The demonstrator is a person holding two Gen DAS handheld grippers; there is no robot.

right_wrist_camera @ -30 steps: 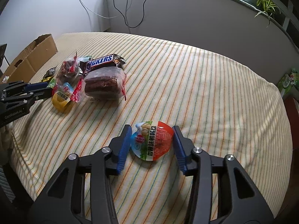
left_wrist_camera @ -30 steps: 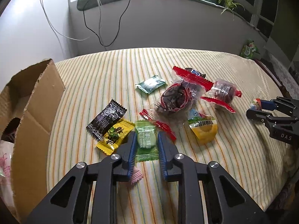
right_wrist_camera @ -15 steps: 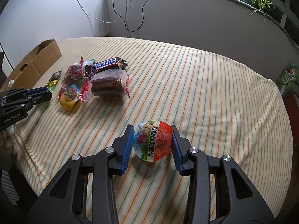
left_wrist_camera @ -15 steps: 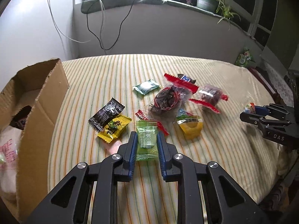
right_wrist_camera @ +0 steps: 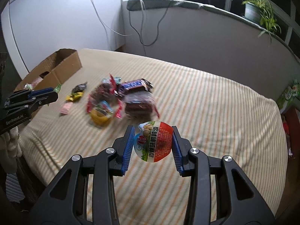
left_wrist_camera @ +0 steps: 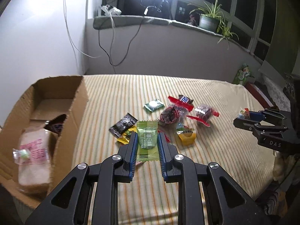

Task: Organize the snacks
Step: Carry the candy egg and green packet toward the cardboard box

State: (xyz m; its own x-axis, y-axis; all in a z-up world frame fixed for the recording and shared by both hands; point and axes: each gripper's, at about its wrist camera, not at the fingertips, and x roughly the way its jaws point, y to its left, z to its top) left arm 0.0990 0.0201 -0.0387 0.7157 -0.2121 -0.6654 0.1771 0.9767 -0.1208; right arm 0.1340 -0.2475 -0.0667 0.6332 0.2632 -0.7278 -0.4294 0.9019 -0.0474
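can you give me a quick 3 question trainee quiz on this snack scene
1. True or false: the left gripper is shut on a green candy packet.
2. What does the right gripper hold? A) yellow jelly cup B) red and white egg-shaped pack C) chocolate bar
3. Fill in: the cardboard box sits at the table's ___ side in the left wrist view.

Key: 1 true; 2 B; 3 left

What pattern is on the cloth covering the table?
Thin orange and green stripes on cream fabric, the tablecloth; clearest in the left wrist view.
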